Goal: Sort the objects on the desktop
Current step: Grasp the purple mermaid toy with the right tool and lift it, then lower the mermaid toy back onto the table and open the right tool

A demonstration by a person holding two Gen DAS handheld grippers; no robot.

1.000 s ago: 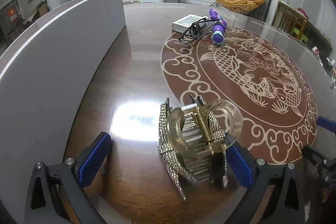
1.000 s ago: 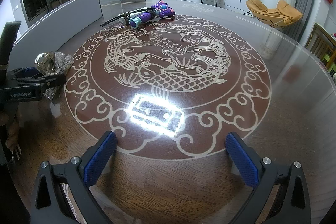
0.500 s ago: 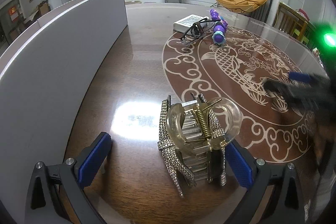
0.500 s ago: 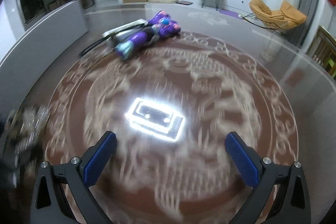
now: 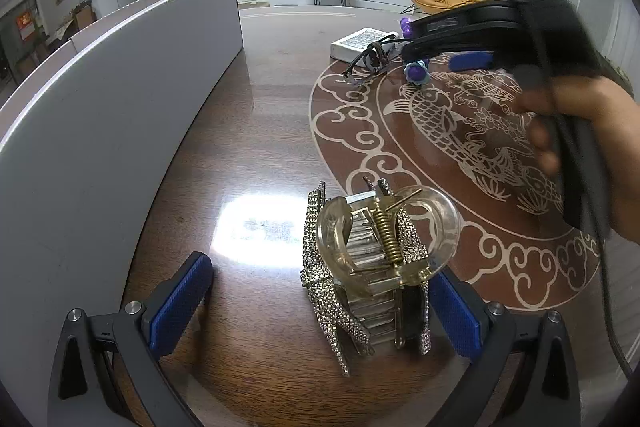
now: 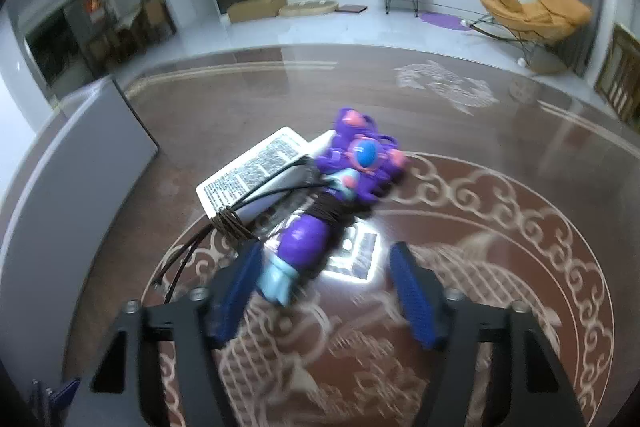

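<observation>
My left gripper (image 5: 320, 303) is open and low over the table. A pile of rhinestone and clear hair clips (image 5: 372, 263) lies between its fingers, close to the right pad (image 5: 454, 311). My right gripper (image 6: 324, 283) is open, its fingers straddling the near end of a purple toy (image 6: 340, 195) that lies on the table. A coiled dark cord (image 6: 232, 223) and a white booklet (image 6: 256, 171) lie against the toy's left side. In the left wrist view the right gripper (image 5: 444, 53) hovers over the toy (image 5: 416, 71), held by a hand.
A tall grey panel (image 5: 100, 131) (image 6: 68, 163) stands along the left side of the round wooden table (image 5: 260, 147) with its fish inlay (image 6: 500, 267). Beyond the table lie a TV wall and an orange chair (image 6: 532, 15).
My right gripper has swept forward across the table to the purple toy and narrowed its opening around the toy's near end. My left gripper and the hair clips have stayed put.
</observation>
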